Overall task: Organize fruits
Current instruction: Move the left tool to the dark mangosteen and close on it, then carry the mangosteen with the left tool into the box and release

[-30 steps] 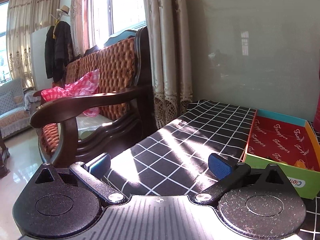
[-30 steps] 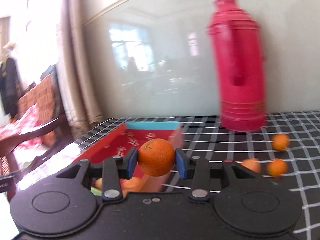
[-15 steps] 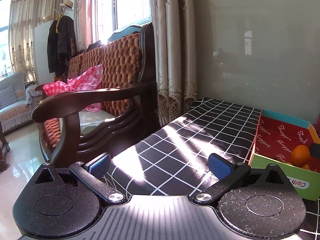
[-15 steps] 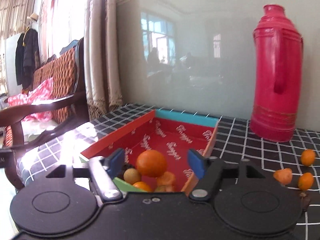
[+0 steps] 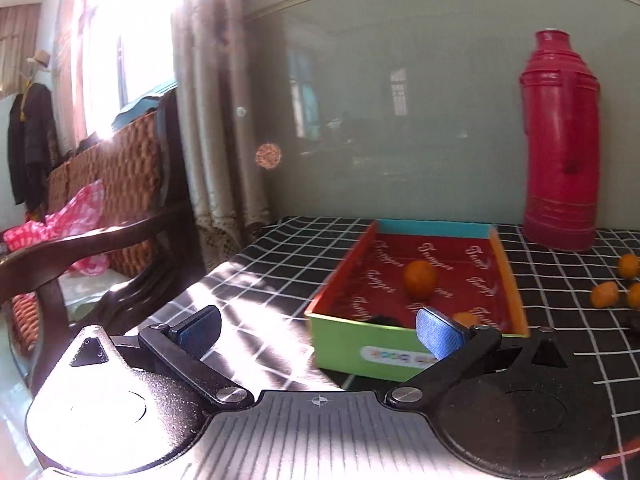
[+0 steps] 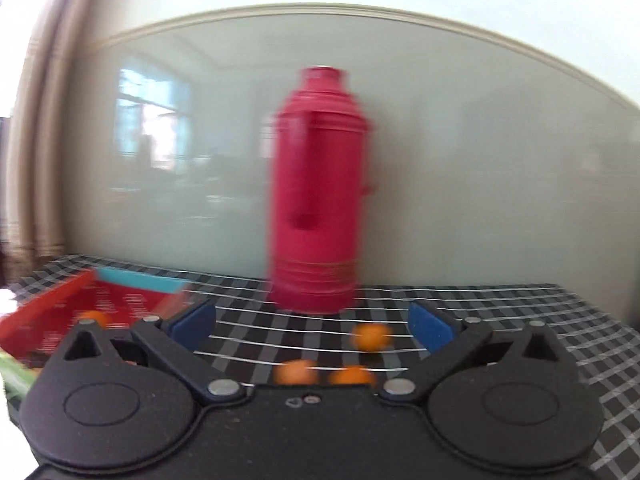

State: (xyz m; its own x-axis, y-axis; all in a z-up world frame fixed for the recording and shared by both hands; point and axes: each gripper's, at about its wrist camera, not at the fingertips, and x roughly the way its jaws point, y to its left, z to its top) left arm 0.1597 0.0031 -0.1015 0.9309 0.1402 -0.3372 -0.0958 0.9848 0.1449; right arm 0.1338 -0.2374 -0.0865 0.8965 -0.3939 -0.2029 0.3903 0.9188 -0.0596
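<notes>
The shallow cardboard box (image 5: 416, 344), red-lined with a green front wall and a teal back wall, is sitting on the black-and-white checked worktop (image 5: 280, 264) with its open top facing up, so that fruit can simply be dropped in. One round orange fruit (image 5: 420, 278) is lying on the red lining near the middle of the box, and another is showing at the near end behind the blue pad. Three more small orange fruits (image 6: 370, 336) are waiting loose on the checked cloth just in front of the tall red plastic thermos flask (image 6: 316, 196), which is standing upright near the wall.

The right hand-held gripper (image 6: 312, 328) is opening to its widest, with nothing between its blue pads; it is looking over the loose fruits, which I judge to be the next ones to collect. The left hand-held gripper (image 5: 318, 330) is also spread wide and empty, hovering at the box's near left corner, probably ready to steady it.

A second ago the right pads were clamped on an orange fruit above the box; that fruit is now inside, and the view has swung from the box toward the flask. The left view has turned from the wooden armchair (image 5: 100, 240) toward the box, now showing the flask as well.
</notes>
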